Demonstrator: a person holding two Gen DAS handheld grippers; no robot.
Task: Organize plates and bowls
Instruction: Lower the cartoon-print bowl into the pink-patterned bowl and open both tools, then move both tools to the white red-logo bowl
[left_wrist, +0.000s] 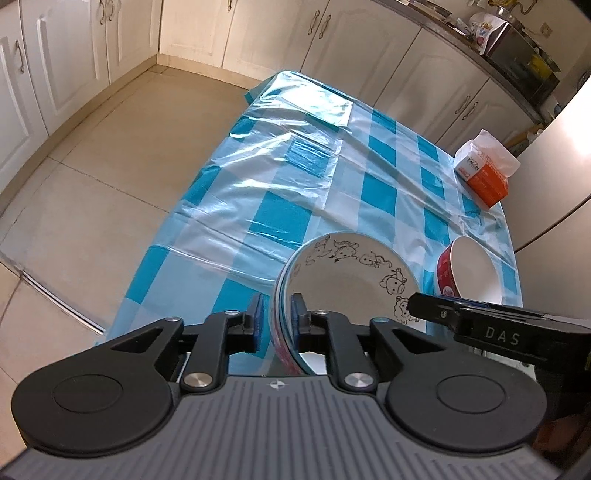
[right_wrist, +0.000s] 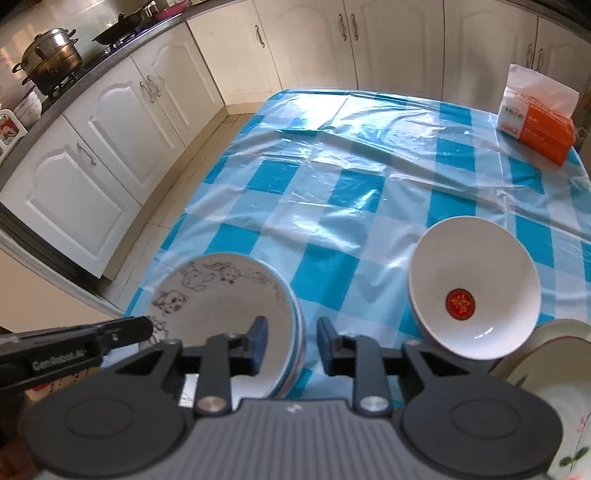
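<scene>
A stack of white plates with cartoon animal drawings (left_wrist: 351, 280) (right_wrist: 221, 302) rests on the blue-checked table (left_wrist: 280, 206) near its front edge. My left gripper (left_wrist: 277, 319) straddles the stack's left rim; its jaws stand slightly apart, with a small gap at the outer pad. My right gripper (right_wrist: 291, 339) straddles the stack's right rim with its jaws open and clear of the rim on both sides. To the right of the stack stands a bowl, red outside and white inside (left_wrist: 472, 266) (right_wrist: 476, 280). Each gripper shows as a black finger in the other's view.
More plates, one with a flower pattern (right_wrist: 565, 424), lie at the right front beside the bowl. An orange tissue pack (left_wrist: 487, 173) (right_wrist: 535, 129) sits at the table's far right corner. White cabinets (right_wrist: 110, 122) line the room; the table edge drops to tiled floor (left_wrist: 110, 166) on the left.
</scene>
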